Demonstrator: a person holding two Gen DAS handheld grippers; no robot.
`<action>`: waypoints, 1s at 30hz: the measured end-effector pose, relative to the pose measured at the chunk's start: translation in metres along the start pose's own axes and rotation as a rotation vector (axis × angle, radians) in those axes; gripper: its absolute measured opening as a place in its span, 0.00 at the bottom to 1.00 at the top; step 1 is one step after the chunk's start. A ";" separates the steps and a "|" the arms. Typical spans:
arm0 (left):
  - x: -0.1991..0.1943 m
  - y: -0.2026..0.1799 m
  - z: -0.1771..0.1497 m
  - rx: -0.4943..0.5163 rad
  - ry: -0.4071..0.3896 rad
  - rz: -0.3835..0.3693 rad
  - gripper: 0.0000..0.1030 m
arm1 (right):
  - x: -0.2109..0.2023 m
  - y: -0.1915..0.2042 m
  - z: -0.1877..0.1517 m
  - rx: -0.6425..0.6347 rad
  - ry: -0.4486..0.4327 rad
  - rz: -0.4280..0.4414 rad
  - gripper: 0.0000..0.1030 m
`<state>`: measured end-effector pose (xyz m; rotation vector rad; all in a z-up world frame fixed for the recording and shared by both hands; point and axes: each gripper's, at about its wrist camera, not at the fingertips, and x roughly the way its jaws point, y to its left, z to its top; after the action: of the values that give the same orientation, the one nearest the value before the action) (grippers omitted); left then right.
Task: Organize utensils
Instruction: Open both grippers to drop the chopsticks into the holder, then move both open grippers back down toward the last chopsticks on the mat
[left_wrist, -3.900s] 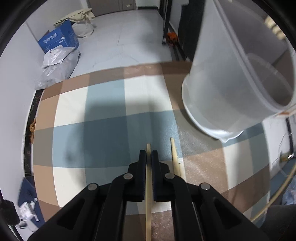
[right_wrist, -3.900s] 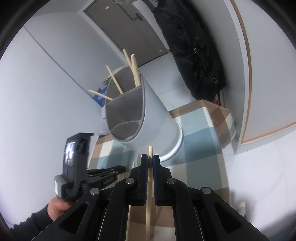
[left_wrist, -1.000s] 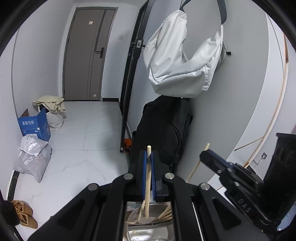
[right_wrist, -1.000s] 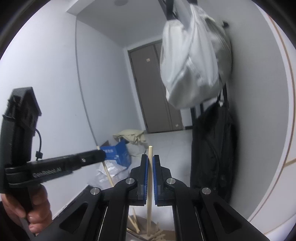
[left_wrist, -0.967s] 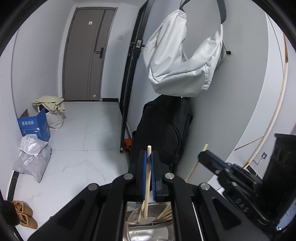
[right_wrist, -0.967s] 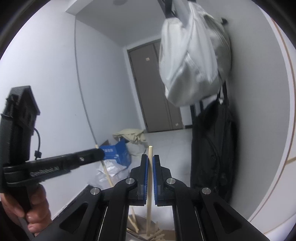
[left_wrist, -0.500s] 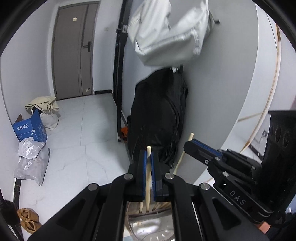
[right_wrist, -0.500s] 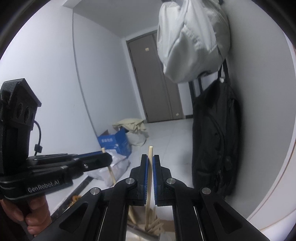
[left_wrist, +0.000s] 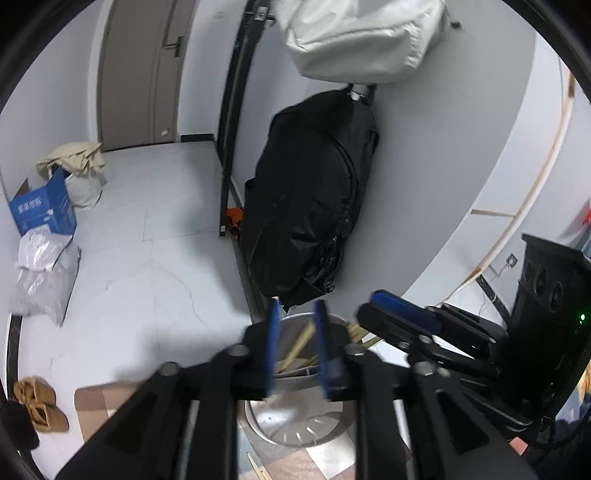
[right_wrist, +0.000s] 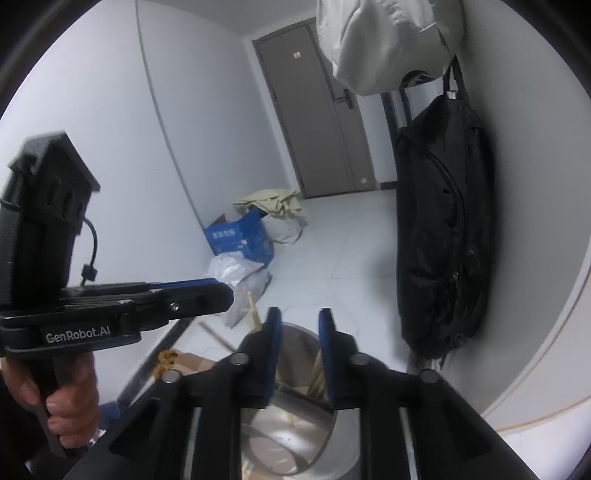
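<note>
Both my grippers hover over the metal utensil holder (left_wrist: 295, 428) at the edge of the bench (left_wrist: 94, 404). The fingers of my left gripper (left_wrist: 297, 349) have just been parting and now stand open with nothing pressed between them; a chopstick (left_wrist: 273, 300) pokes up just at the left pad, apparently loose. My right gripper (right_wrist: 298, 350) has just been spreading too, its fingers open and empty above the holder's rim (right_wrist: 306, 334), with chopsticks (right_wrist: 318, 373) leaning inside.

My worry: that chopstick by the left pad may not have dropped cleanly, so pulling away could drag it out or flick it onto the floor. The two grippers sit close together, so lifting carelessly could knock them together or tip the holder.
</note>
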<state>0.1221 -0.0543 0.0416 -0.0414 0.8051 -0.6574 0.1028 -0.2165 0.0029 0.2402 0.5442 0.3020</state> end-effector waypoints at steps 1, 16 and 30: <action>-0.004 0.001 0.000 -0.010 -0.008 -0.001 0.36 | -0.005 0.000 0.000 0.002 -0.010 -0.002 0.29; -0.094 -0.023 -0.015 -0.138 -0.220 0.262 0.79 | -0.096 0.034 0.002 -0.012 -0.145 -0.025 0.81; -0.141 -0.041 -0.058 -0.141 -0.292 0.335 0.94 | -0.153 0.098 -0.024 -0.100 -0.213 0.058 0.93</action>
<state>-0.0098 0.0037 0.1044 -0.1254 0.5576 -0.2681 -0.0554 -0.1749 0.0843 0.1893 0.3111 0.3546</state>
